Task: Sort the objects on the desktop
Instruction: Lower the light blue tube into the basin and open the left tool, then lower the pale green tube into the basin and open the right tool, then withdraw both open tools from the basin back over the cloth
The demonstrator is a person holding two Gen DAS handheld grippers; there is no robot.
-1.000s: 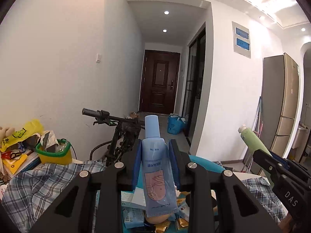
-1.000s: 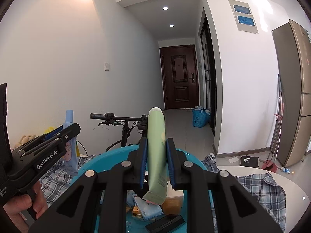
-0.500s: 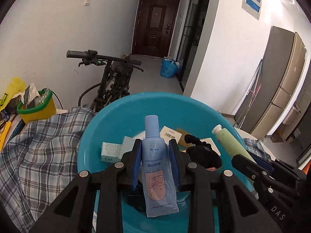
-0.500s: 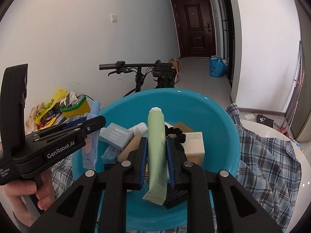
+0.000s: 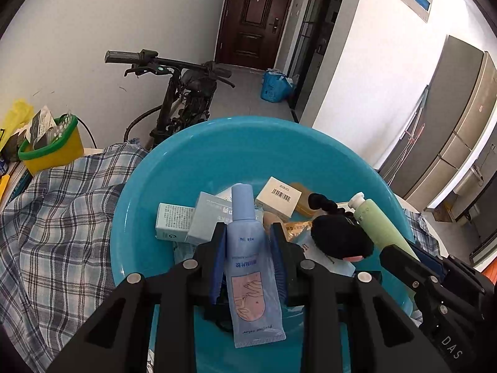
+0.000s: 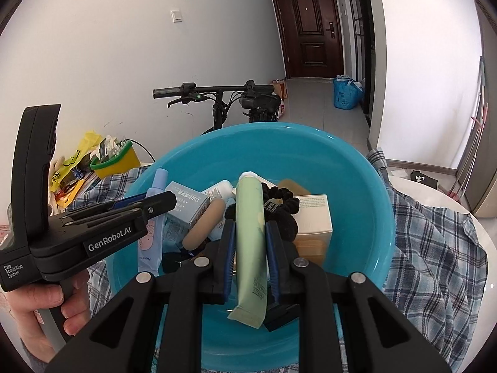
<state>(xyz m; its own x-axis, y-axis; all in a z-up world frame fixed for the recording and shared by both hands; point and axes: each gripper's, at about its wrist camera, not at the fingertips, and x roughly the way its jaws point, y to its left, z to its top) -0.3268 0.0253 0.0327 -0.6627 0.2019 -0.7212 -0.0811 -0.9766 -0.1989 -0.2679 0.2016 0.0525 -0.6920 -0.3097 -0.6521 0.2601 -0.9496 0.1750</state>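
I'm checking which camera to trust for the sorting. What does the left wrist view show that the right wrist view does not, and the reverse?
Only the left wrist view: the left hand-held gripper head-on, shut on the blue tube, and the barcode on the white box.

Only the right wrist view: the right hand-held gripper head-on, shut on the green tube, the person's hand on the other gripper's handle, and the tan oval piece.

Both: the blue basin, black scrunchie, plaid cloth, yellow tub and bicycle.
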